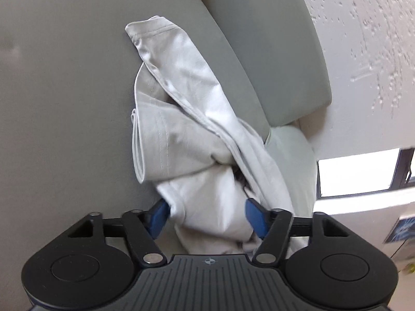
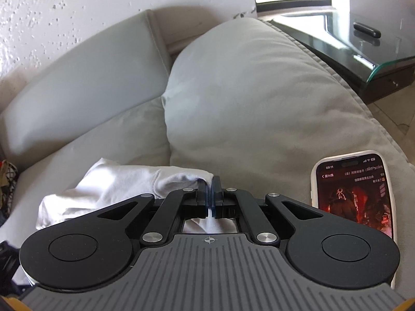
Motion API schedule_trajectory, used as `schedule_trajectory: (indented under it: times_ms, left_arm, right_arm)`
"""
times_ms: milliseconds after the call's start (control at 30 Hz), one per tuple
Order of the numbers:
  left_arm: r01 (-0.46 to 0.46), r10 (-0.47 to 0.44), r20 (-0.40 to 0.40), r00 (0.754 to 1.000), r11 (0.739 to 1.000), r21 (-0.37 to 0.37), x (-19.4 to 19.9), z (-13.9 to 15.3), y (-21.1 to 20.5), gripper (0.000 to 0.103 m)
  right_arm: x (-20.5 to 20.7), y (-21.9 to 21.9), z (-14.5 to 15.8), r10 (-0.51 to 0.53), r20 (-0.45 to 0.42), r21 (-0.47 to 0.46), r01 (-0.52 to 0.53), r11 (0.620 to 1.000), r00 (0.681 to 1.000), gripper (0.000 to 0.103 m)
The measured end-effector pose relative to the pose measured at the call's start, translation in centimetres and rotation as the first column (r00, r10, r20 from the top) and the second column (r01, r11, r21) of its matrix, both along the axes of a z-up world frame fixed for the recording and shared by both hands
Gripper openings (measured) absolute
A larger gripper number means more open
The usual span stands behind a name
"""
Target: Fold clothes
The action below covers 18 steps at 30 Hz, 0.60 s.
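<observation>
Grey sofa (image 1: 52, 103): white garment (image 1: 181, 108) runs lower right to upper left. Left hand-held gripper (image 1: 207, 216) half-open, straddling its bunched end; right hand-held gripper (image 2: 210, 194) pinches cloth.

My left wrist camera is sitting just behind my left gripper (image 1: 207, 213), looking forward and down along the fingers, close over the white garment (image 1: 186, 119) on the grey sofa (image 1: 59, 103). My right wrist camera is riding behind my right gripper (image 2: 210, 181), facing down toward a cushion (image 2: 254, 98). Both views are sharing the garment, the sofa and the textured wall (image 1: 368, 51).
</observation>
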<state>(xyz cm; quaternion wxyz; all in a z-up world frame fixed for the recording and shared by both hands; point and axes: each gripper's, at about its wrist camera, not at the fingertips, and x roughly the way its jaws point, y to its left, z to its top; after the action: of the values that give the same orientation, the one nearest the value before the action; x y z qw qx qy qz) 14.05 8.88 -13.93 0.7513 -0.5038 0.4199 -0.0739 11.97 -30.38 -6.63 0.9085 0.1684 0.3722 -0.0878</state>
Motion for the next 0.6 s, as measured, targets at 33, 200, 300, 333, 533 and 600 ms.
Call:
schedule_trajectory:
  times_ms: [33,200,300,333,533,600]
  left_arm:
    - [-0.015,0.015,0.000,1.000,1.000,0.007,0.1,-0.2,0.1,0.052]
    - [-0.044,0.044,0.036,0.998,0.999,0.006,0.5,-0.8,0.5,0.049]
    - [0.015,-0.016,0.056,0.998,1.000,0.020,1.4,-1.0,-0.3,0.027]
    - [0.028,-0.030,0.059,0.998,0.999,0.023,1.6,-1.2,-0.6,0.022]
    - [0.005,-0.018,0.111,0.994,0.994,0.113,1.6,1.4,-0.3,0.001]
    - [0.010,-0.037,0.153,0.987,0.985,0.170,2.0,5.1,0.4,0.001]
  right_arm:
    - [0.0,-0.1,0.0,0.001,-0.001,0.001,-0.001,1.000,1.000,0.002]
    - [0.3,0.0,-0.5,0.012,-0.016,-0.007,-0.012,1.000,1.000,0.002]
    - [0.6,-0.3,-0.8,0.007,-0.023,0.007,-0.007,1.000,1.000,0.002]
    - [0.7,-0.4,-0.9,0.007,-0.026,0.008,-0.007,1.000,1.000,0.002]
    - [1.4,-1.3,-1.0,0.033,-0.075,0.120,-0.024,0.992,0.997,0.002]
    - [2.3,-2.2,-0.3,0.049,-0.097,0.280,-0.020,0.960,0.994,0.001]
